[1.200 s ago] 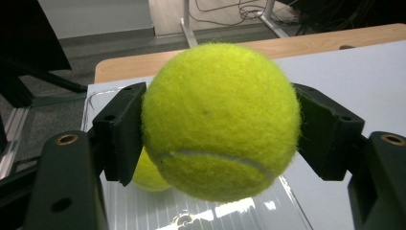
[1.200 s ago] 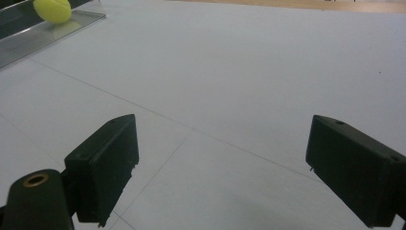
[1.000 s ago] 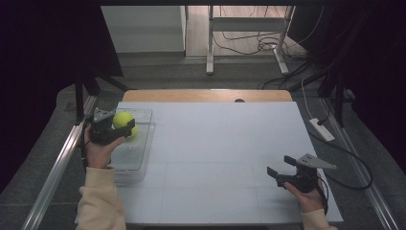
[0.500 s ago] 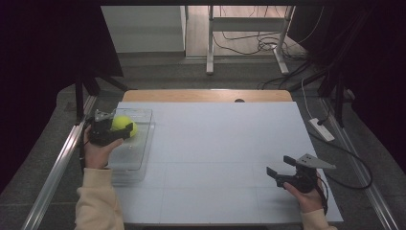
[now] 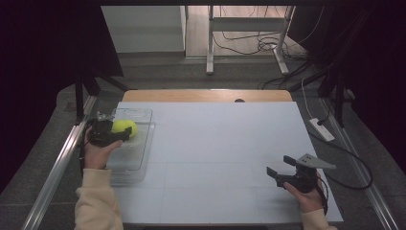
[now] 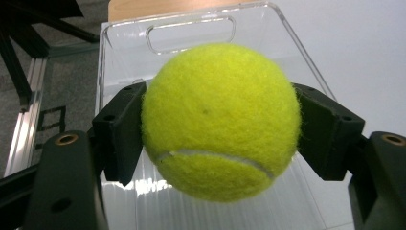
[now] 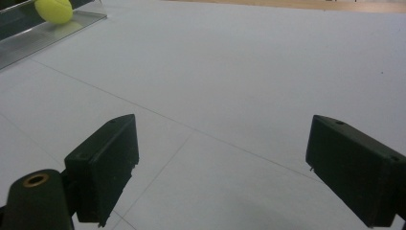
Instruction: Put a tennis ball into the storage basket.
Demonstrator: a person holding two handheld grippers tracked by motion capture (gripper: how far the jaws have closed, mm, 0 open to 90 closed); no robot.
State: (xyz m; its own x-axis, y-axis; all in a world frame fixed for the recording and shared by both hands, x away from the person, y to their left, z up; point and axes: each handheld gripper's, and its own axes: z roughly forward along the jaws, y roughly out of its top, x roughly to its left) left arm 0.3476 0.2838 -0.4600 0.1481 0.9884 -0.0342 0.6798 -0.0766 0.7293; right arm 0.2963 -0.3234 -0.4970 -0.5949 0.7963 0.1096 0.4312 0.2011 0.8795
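- Tabletop, seen from the high view: a white table (image 5: 225, 158) with a wooden strip along its far edge carries a clear plastic tray (image 5: 136, 155) at its left side. The left gripper (image 5: 115, 132), held in a hand (image 5: 95, 153) with a cream sleeve, is over the tray's far half with a yellow-green tennis ball (image 5: 125, 127) clamped between its jaws. The right gripper (image 5: 277, 168) sits at the near right of the table in the other hand (image 5: 306, 199), well apart from the tray, its jaws spread with nothing between them. A cable trails from it off the right edge toward a white power strip (image 5: 321, 129) on the floor.
- Ball, seen from the left gripper view: the tennis ball (image 6: 220, 120) is pressed on both sides by the two black pads (image 6: 119, 129), with its white seam curving across the lower part. Beneath and beyond it lies the tray (image 6: 306, 67), its cut-out handle at the far end; whether the ball touches the tray floor cannot be told.
- Bare surface, seen from the right gripper view: the two black jaws stand wide apart over the white table (image 7: 249, 72), which is crossed by thin lines. Far off at upper left, the tennis ball (image 7: 53, 10) shows above the edge of the tray (image 7: 38, 33).
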